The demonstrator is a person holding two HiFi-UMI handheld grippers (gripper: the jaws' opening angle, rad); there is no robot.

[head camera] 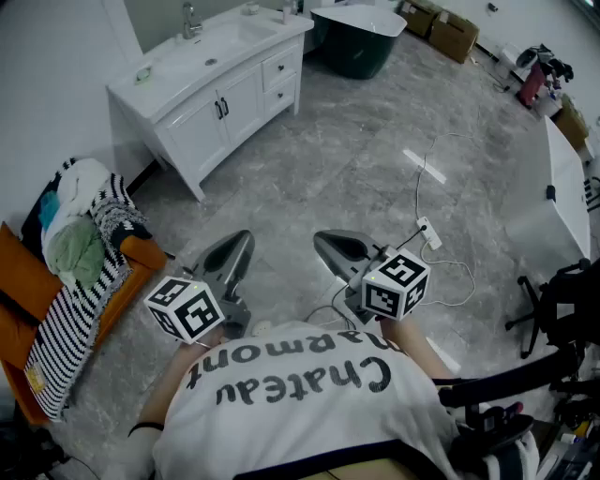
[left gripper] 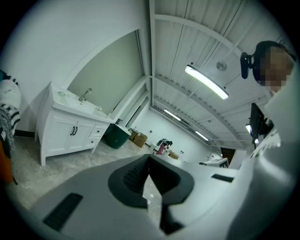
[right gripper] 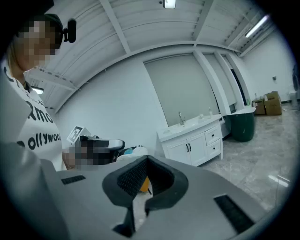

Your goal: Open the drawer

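Note:
A white vanity cabinet (head camera: 211,80) with a sink stands across the grey floor at the upper left of the head view. Its two drawers (head camera: 280,68) are stacked at its right end, both closed, beside a pair of doors (head camera: 221,109). My left gripper (head camera: 238,246) and right gripper (head camera: 324,241) are held low in front of me, far from the cabinet. Both are shut with nothing between the jaws. The cabinet also shows in the left gripper view, its drawers (left gripper: 97,132) at mid left, and in the right gripper view, with its drawers (right gripper: 213,137) at mid right.
A dark green tub (head camera: 361,39) and cardboard boxes (head camera: 442,28) stand beyond the cabinet. An orange chair piled with clothes (head camera: 80,248) is at the left. A power strip with white cable (head camera: 430,232) lies on the floor. A white table (head camera: 562,192) is at the right.

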